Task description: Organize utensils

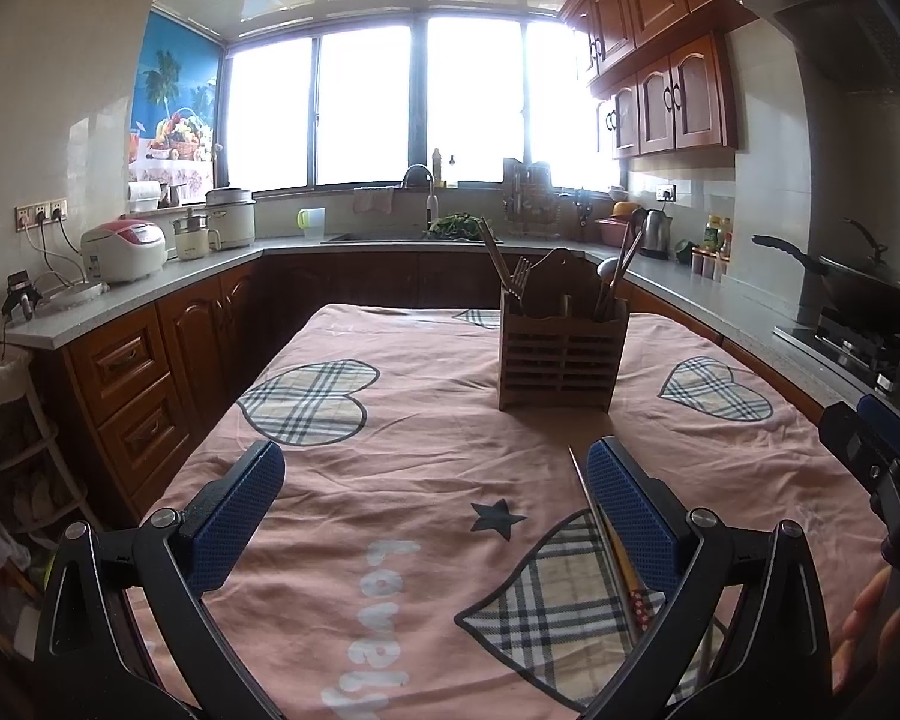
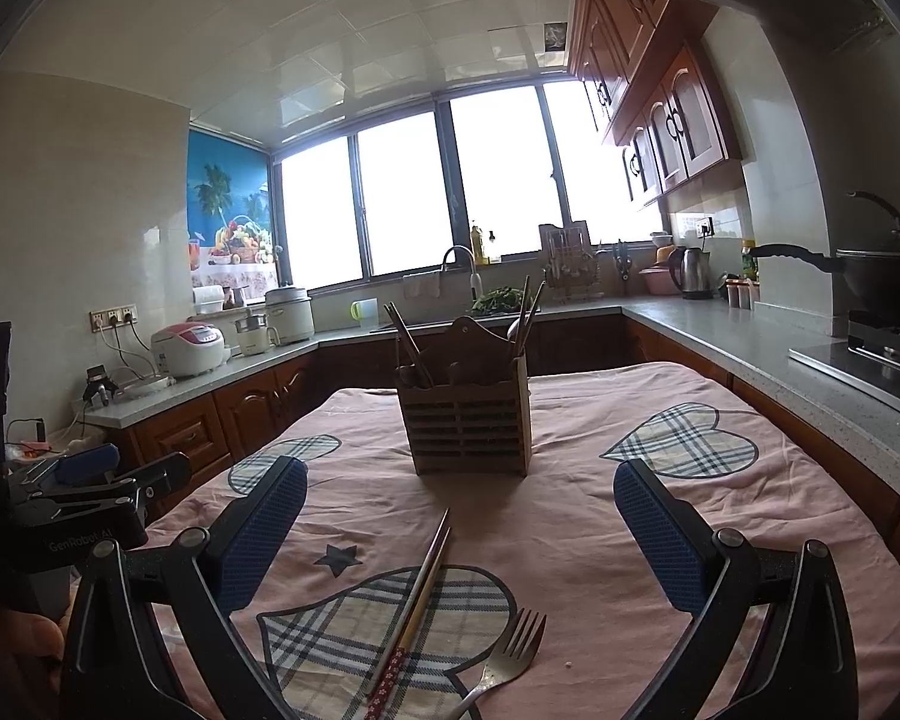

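Note:
A wooden utensil holder point(image 1: 561, 354) stands on the pink tablecloth point(image 1: 426, 420) with chopsticks, a fork and a spoon in it; it also shows in the right wrist view point(image 2: 467, 420). A pair of chopsticks point(image 2: 417, 600) and a metal fork point(image 2: 501, 669) lie on the cloth between the right gripper's fingers. The chopsticks point(image 1: 609, 546) also lie just inside the left gripper's right finger. My left gripper point(image 1: 435, 510) is open and empty. My right gripper point(image 2: 459, 528) is open and empty above the chopsticks and fork.
Grey counters with brown cabinets point(image 1: 138, 372) surround the table. A rice cooker point(image 1: 125, 249) sits at left, a sink and tap point(image 1: 417, 204) at the back, a kettle point(image 1: 654, 234) and a wok on the stove point(image 1: 864, 288) at right.

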`<state>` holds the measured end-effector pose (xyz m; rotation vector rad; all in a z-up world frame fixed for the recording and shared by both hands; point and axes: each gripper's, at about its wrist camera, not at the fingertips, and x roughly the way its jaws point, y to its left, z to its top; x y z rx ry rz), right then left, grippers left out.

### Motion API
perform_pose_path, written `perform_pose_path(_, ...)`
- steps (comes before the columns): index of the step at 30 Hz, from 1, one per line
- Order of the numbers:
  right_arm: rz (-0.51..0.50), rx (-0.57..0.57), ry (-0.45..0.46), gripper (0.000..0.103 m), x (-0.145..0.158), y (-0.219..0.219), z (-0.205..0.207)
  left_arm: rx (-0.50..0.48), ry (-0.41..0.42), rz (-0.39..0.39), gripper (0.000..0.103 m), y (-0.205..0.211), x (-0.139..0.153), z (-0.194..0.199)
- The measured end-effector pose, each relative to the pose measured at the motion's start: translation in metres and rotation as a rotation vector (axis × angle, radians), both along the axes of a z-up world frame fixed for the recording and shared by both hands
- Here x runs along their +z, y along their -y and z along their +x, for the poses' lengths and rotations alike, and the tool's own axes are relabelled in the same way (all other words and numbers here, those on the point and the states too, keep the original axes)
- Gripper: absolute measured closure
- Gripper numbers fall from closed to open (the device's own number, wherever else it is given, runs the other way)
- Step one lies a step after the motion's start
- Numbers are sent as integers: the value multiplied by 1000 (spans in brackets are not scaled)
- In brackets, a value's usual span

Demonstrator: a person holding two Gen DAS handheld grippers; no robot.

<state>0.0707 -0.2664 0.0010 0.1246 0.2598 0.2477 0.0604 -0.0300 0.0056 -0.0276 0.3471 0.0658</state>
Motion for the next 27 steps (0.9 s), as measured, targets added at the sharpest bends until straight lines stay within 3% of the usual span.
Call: perform_pose_path(27, -3, -1, -17, 0, 0, -6, 2, -30, 3, -12, 0, 4, 9, 9)
